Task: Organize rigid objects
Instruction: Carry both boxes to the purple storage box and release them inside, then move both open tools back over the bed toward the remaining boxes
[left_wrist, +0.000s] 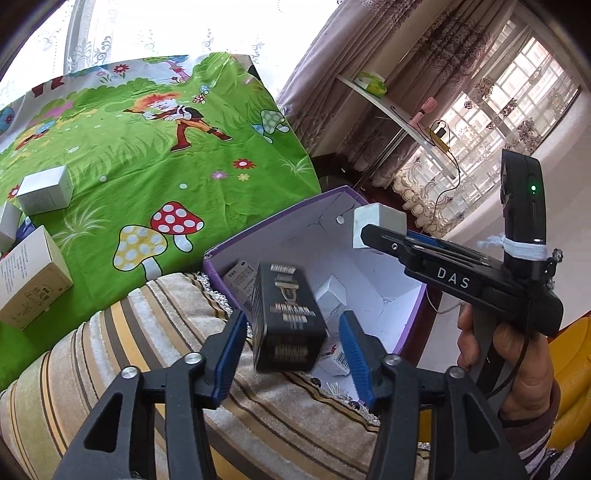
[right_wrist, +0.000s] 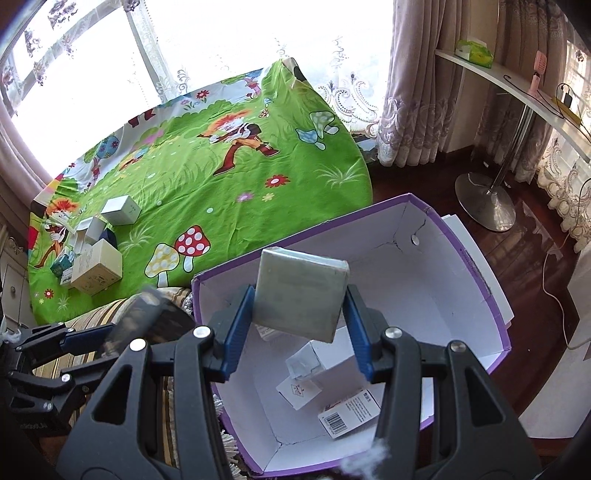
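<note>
Black box (left_wrist: 288, 317): motion-blurred, tilted, over the near left rim of the bin (right_wrist: 332, 243), partly above the striped towel (left_wrist: 147, 332) just beside that rim.
Left gripper (left_wrist: 292, 315): jaws part open, one to each side of the black box; a sliver of gap on both sides, blue pads (left_wrist: 229, 354) not pressing it.
Grey box (right_wrist: 299, 306): flat and square, tilted, hanging above the middle of the bin.
Right gripper (right_wrist: 300, 291): jaws part open, closed on the grey box by its two side edges, pad tips against its upper corners; pointing steeply down into the bin.
Hand (left_wrist: 517, 362): wrapped round the right gripper's handle, right of the bin in the left wrist view.
Bin: purple outside, white inside, open at the top, cracked on the far wall.
Inside the bin: a small white box (right_wrist: 306, 358) near the centre, a barcoded carton (right_wrist: 347, 410) toward the near right corner, another white carton between them.
Towel: beige with brown and yellow stripes, fringed, touching the bin's left side.
Sheet (right_wrist: 229, 206): green, printed with mushrooms and cartoon figures, beyond the bin and to its left.
Loose boxes (right_wrist: 96, 266): a cluster of white and cream cartons on the sheet, well apart from the bin, far left.
Shelf (right_wrist: 517, 85): white, curved, on a metal stand, beyond the bin to the right, by the curtains.
</note>
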